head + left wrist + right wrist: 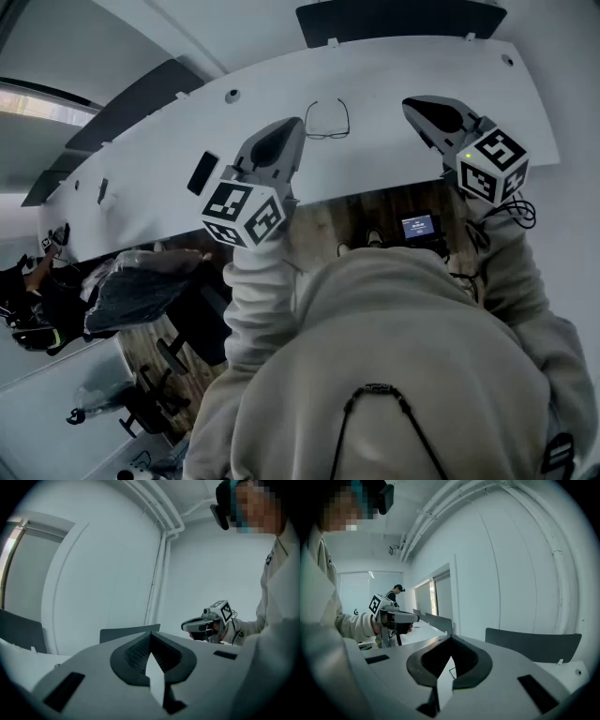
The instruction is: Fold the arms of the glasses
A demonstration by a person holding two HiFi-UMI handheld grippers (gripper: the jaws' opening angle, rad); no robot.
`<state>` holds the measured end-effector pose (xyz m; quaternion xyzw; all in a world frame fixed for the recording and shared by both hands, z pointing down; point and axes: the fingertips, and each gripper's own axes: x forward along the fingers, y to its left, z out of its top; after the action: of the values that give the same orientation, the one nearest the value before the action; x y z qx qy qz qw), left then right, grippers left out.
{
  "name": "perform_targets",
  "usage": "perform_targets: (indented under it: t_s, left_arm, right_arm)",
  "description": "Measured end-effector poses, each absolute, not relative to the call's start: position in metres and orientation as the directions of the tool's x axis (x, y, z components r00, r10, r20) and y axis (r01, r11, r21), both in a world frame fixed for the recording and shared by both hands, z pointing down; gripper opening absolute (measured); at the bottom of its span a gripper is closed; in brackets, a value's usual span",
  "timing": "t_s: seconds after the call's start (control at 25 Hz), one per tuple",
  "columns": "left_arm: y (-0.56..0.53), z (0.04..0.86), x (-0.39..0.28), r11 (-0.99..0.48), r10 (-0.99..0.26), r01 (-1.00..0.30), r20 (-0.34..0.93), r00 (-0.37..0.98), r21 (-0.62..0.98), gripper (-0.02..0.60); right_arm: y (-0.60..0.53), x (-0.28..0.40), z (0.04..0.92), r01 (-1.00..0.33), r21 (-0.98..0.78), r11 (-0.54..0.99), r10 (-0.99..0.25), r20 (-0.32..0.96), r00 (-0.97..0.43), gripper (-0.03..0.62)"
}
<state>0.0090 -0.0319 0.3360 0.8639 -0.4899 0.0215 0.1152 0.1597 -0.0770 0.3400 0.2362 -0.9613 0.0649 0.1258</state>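
Note:
The thin dark-framed glasses (327,121) lie on the white table (394,75) with both arms spread open toward me. My left gripper (298,124) hovers just left of them, jaws shut and empty. My right gripper (410,103) hovers to their right, also shut with nothing in it. Neither touches the glasses. In the left gripper view the shut left gripper (151,635) points at the wall, with the right gripper (206,624) off to the side. In the right gripper view the right gripper (450,639) is shut, and a corner of the glasses (453,673) shows below its tip.
A flat black object (202,172) lies on the table left of my left gripper. A dark panel (403,19) stands along the far edge. A wrapped chair (141,286) and a seated person (37,281) are beside the table's near left end.

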Motion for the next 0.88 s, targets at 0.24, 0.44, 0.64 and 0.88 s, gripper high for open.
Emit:
perform_targets:
  t_s: [0.24, 0.44, 0.64, 0.88]
  left_arm:
    - [-0.0284, 0.3372, 0.0081, -0.492, -0.842, -0.852, 0.149, 0.518, 0.178, 0.005]
    - [-0.0287, 0.3366, 0.0087, -0.496, -0.840, -0.849, 0.149, 0.522, 0.182, 0.005]
    - [-0.0295, 0.3383, 0.0114, -0.502, -0.836, -0.845, 0.149, 0.529, 0.184, 0.005]
    - [-0.0327, 0.3377, 0.0138, -0.503, -0.836, -0.843, 0.138, 0.530, 0.191, 0.005]
  right_arm:
    - [-0.0724, 0.1548, 0.3397, -0.460, -0.060, 0.886, -0.430, 0.268, -0.862, 0.020]
    - [-0.0715, 0.1528, 0.3371, -0.454, -0.063, 0.889, -0.424, 0.265, -0.866, 0.020]
    - [-0.0718, 0.1516, 0.3416, -0.446, -0.066, 0.892, -0.414, 0.276, -0.868, 0.021]
    - [-0.0717, 0.1527, 0.3446, -0.439, -0.071, 0.896, -0.403, 0.288, -0.869, 0.020]
